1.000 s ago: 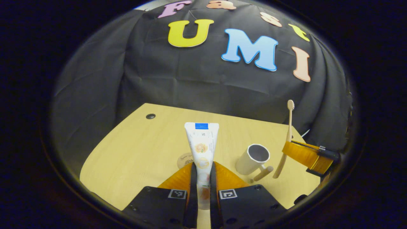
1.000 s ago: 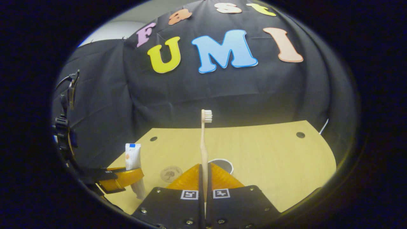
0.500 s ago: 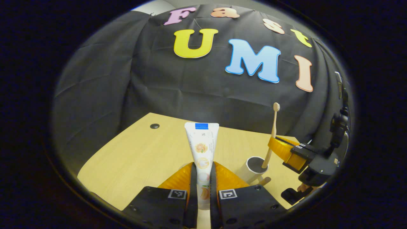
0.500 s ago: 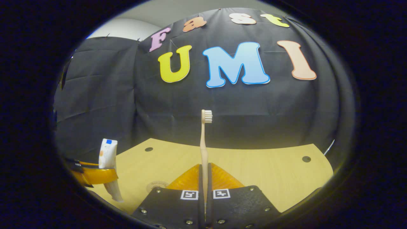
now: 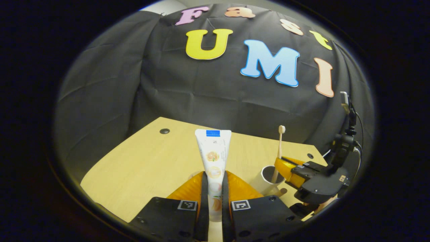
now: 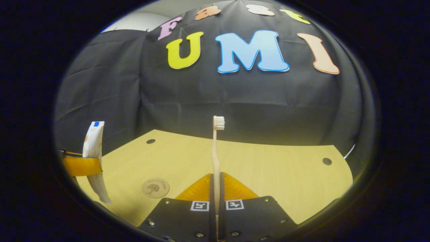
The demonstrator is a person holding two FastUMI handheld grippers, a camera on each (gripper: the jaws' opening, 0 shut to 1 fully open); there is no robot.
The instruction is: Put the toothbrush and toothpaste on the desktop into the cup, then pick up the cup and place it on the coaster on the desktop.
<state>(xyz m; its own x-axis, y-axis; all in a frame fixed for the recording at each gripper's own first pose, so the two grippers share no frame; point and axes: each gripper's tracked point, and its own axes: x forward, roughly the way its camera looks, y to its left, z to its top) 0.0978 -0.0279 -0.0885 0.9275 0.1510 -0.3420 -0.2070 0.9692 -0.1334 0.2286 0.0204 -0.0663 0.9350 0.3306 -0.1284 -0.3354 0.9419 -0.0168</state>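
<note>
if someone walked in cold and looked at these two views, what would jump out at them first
Most striking is the toothpaste, upright at the centre of the left gripper view, clamped in the left gripper. To its right, the right gripper holds the toothbrush bristles up, its lower end inside the cup on the desktop. In the right gripper view, the round coaster lies bare at lower left.

In the left gripper view, the toothpaste (image 5: 213, 158) stands upright between the left tool's (image 5: 213, 188) fingers, above the desk (image 5: 141, 164). To its right, the cup (image 5: 267, 178) sits on the desk with the toothbrush (image 5: 278, 151) reaching down into it, held by the right tool (image 5: 285, 166). In the right gripper view, the coaster (image 6: 155, 187) lies on the desk, left of the toothbrush.
</note>
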